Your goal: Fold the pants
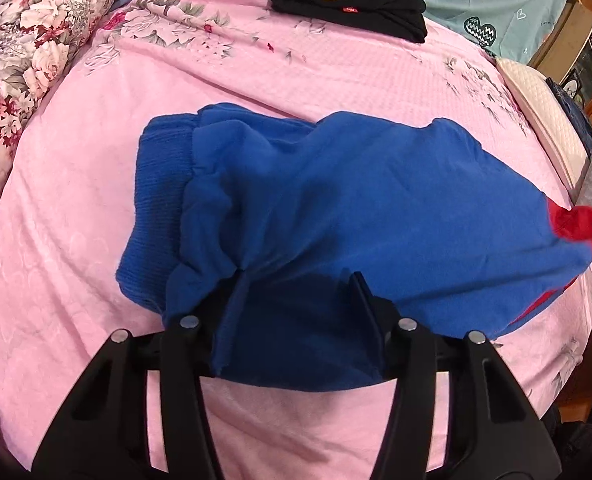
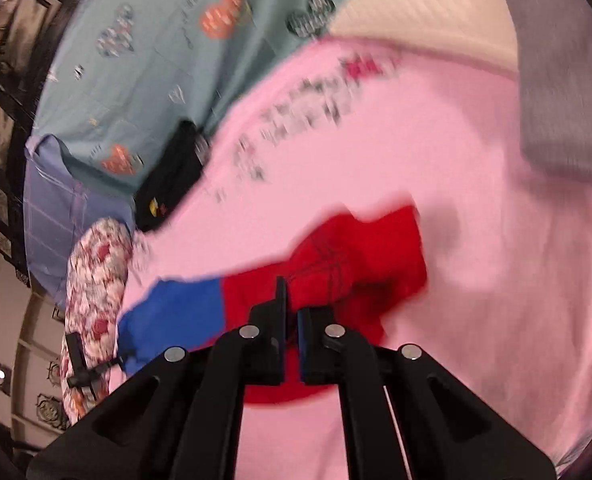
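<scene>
The blue-and-red fleece pants hang stretched above the pink floral bedspread, left gripper spread wide under cloth, right gripper clenched on the red end, keeping the fold taut.

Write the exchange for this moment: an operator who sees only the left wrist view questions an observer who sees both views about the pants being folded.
Operator: I see only a scrap of red at the far end of the pants. How much red is there?
Observer: The right wrist view shows a broad red section joined to the blue, with dark stitched lines across it.
Operator: Where is the right claw?
Observer: It is at that red section, its fingers nearly together on the cloth, though the picture is blurred.
</scene>
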A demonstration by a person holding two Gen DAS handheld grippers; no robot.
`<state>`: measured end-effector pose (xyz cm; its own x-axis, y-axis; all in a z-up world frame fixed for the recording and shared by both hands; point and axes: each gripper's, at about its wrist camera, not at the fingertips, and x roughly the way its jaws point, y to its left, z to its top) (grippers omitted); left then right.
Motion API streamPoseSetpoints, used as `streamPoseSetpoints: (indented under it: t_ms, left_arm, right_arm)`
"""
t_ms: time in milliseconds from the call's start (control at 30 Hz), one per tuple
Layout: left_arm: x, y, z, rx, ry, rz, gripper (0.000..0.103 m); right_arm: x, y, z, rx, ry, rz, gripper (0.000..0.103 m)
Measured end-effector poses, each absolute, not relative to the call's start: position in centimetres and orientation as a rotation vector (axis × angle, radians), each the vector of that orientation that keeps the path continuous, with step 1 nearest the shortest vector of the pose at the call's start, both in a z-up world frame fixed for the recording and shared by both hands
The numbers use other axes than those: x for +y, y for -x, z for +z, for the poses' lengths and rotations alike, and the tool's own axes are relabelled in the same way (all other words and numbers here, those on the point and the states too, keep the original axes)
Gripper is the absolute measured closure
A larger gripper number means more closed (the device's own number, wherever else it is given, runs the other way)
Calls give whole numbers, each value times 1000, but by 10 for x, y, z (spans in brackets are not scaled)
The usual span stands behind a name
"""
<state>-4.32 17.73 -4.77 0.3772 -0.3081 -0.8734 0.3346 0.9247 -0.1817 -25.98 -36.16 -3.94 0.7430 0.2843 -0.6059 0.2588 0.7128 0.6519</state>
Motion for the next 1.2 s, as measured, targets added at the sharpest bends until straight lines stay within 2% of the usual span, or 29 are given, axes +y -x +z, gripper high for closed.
streamPoseSetpoints:
  t_ms: [67, 133, 200, 367, 400, 433, 500, 600, 700, 800, 833, 867, 900, 933, 1000, 1033, 1100, 1167, 1200]
  left_arm:
    - [178, 42, -47, 1123, -31, -403, 53]
    - [178, 44, -46, 1129, -43, -390, 53]
    - [176, 45, -45, 1130, -52, -381, 53]
    - [171, 48, -46, 1118, -64, -335, 53]
    - [169, 50, -47, 1114, -73, -325, 53]
    - [167, 51, -48, 1109, -88, -315, 53]
    - [165, 53, -48, 1102, -108, -305, 53]
    - [167, 55, -46, 1102, -108, -299, 53]
    - [165, 58, -45, 1093, -120, -295, 53]
    - [157, 64, -47, 1071, -157, -311, 52]
    - [155, 65, -49, 1065, -174, -307, 52]
    - [153, 67, -50, 1053, -196, -305, 52]
    - [153, 68, -50, 1047, -205, -307, 52]
    - [154, 68, -50, 1049, -207, -311, 52]
    - [160, 71, -44, 1051, -205, -313, 53]
    - [162, 74, -40, 1048, -207, -313, 53]
    - [165, 81, -29, 1012, -209, -302, 38]
    - [162, 86, -19, 965, -193, -313, 31]
    - [158, 87, -16, 948, -185, -330, 30]
  right_arm:
    - [-366, 271, -44, 761, -855, 37, 84]
    - [-372, 282, -39, 745, -846, -19, 40]
    - [-376, 282, -35, 739, -808, -35, 34]
    - [-376, 247, -58, 791, -850, 12, 34]
    - [-375, 243, -60, 783, -836, 34, 37]
    - [-373, 239, -63, 788, -842, 59, 55]
    - [-370, 234, -64, 792, -852, 101, 83]
    - [-370, 251, -37, 735, -752, 120, 87]
    - [-378, 271, -18, 691, -703, 97, 87]
    - [-375, 267, -39, 803, -633, 2, 85]
    - [-371, 261, -51, 871, -600, -36, 81]
    - [-369, 260, -56, 886, -576, -51, 80]
    - [-370, 260, -53, 887, -574, -65, 73]
    - [-374, 263, -46, 887, -563, -114, 61]
    - [-375, 271, -21, 819, -515, -178, 54]
    - [-370, 272, -6, 785, -467, -209, 54]
    - [-352, 266, 16, 713, -422, -137, 52]
    - [-321, 247, 26, 698, -390, -6, 45]
    - [-297, 232, 25, 719, -355, 77, 43]
